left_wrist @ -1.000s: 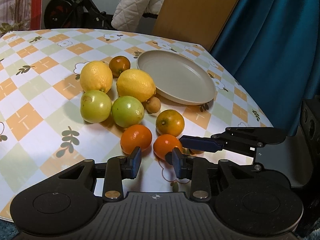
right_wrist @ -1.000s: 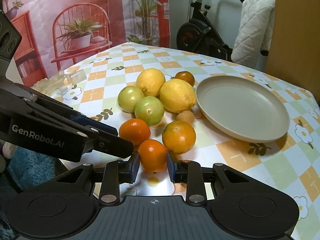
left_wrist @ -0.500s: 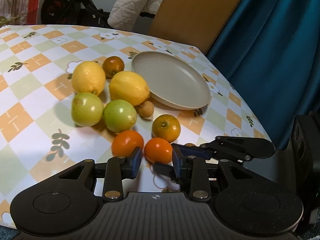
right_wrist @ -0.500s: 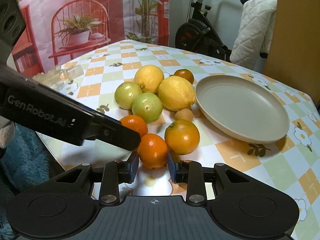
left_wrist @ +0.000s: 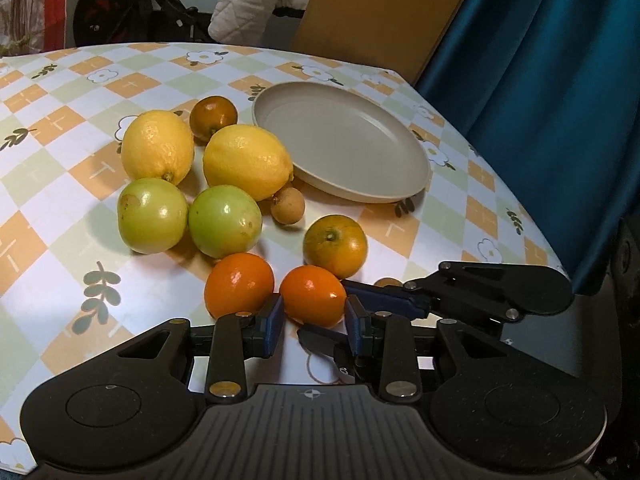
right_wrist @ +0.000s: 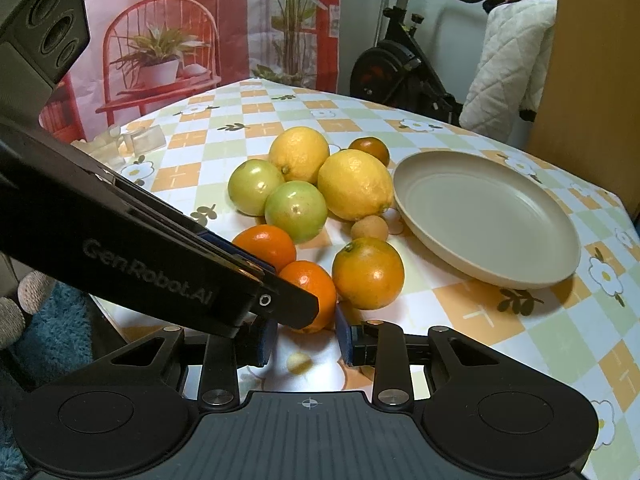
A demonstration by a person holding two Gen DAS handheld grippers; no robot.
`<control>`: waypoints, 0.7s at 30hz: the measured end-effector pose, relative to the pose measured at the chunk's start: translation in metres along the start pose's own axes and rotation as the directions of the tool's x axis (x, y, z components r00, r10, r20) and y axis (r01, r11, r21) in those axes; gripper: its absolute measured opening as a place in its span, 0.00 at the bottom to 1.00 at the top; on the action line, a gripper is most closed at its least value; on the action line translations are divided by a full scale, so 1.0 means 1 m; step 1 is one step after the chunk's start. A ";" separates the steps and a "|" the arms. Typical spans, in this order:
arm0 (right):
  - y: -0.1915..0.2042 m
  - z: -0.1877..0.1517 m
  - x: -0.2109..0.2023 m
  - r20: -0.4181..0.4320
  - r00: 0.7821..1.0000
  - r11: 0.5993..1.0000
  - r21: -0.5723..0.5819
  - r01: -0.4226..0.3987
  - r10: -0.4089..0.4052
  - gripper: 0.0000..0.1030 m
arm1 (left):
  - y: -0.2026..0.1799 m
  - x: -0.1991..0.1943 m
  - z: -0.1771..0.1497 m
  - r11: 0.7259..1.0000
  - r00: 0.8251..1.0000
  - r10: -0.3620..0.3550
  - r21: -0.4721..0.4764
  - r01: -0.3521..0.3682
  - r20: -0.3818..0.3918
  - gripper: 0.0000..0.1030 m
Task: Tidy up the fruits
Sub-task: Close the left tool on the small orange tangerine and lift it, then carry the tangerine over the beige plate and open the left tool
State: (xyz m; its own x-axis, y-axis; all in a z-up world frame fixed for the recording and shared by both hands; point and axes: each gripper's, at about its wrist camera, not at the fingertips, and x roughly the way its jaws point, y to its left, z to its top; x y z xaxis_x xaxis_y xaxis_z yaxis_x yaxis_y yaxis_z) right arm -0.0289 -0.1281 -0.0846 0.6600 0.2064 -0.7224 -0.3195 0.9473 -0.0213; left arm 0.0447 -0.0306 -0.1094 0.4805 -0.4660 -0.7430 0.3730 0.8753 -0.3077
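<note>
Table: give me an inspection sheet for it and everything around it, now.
Surface: table, checked floral cloth.
Job's things: plate empty; beside it two lemons, two green fruits, two oranges, a dark orange, a small brown fruit.
Clutter: clear plastic piece at the far edge.
Tools: right tool shut on near orange; left tool flanks the same one, grip unclear.
Cables: nothing seen.
Surroundings: exercise bike, white quilt, blue curtain, printed backdrop.
</note>
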 end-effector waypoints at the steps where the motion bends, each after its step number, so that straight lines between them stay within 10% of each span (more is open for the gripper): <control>1: 0.000 0.000 0.000 -0.001 1.000 1.000 0.000 0.003 -0.003 0.27 | 0.001 0.001 0.000 1.000 1.000 -0.003 -0.006 0.003 0.001 0.35; 21: 0.002 0.008 -0.028 0.090 0.995 0.999 -0.016 0.036 -0.034 0.25 | -0.016 -0.028 0.005 0.996 0.996 0.012 0.082 -0.020 0.093 0.35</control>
State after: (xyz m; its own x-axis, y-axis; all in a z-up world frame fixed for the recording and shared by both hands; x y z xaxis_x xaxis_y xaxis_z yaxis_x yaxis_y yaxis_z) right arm -0.0428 -0.1297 -0.0594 0.7287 0.1949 -0.6565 -0.3067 0.9500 -0.0583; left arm 0.0289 -0.0318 -0.0808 0.5568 -0.4653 -0.6880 0.4276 0.8708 -0.2428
